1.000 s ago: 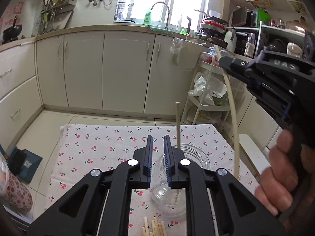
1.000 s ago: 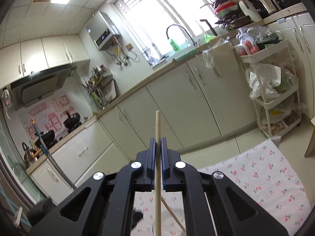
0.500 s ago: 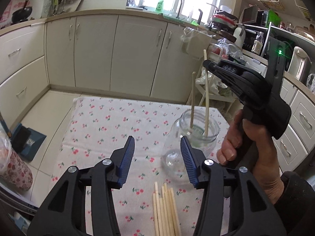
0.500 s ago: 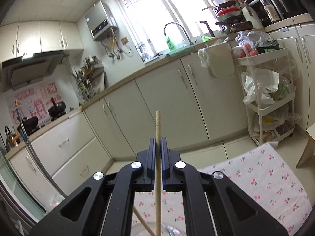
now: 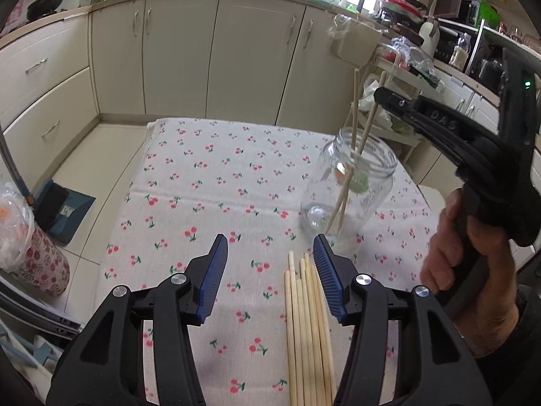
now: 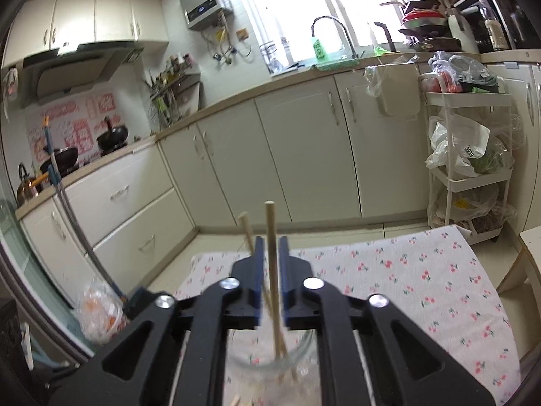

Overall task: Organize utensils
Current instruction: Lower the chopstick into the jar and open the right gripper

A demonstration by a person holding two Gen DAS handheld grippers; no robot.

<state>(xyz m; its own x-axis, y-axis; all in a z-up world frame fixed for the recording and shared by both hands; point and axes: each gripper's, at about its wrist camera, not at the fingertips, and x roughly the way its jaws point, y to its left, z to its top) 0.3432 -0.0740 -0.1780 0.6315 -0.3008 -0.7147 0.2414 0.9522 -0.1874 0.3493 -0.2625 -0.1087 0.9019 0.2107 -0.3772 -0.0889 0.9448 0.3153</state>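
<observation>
**Right claw letting go of chopstick over jar; left claw spreading above the loose bundle**

- Glass jar (image 5: 350,186) stood upright on the cherry-print tablecloth (image 5: 209,182), toward the table's right side in the left wrist view. Two chopsticks were in it: one leaning chopstick (image 5: 353,115) with its tip sticking out past the rim, and a second chopstick (image 6: 273,270) crossing it.
- Right gripper (image 6: 269,253) was held over the jar mouth by the person's hand (image 5: 449,253). Its jaws were opening, with the second chopstick between the blue pads. A thin gap showed on both sides of the stick, so the pads no longer pressed on it. The stick's lower end sat inside the jar, upper end above the fingertips.
- Left gripper (image 5: 270,267) pointed down at the cloth, jaws opening and already well apart, nothing gripped. The right-hand pad (image 5: 326,277) sat just beside the bundle's edge.
- Loose bundle of chopsticks (image 5: 306,331) lay flat on the cloth, roughly parallel, near the jar's base but apart from it. Tips pointed toward the jar. Exact count unclear: the lower ends ran out of frame.
- Background: kitchen cabinets (image 5: 250,54) and a white shelf cart (image 6: 470,169) beyond the table.
</observation>
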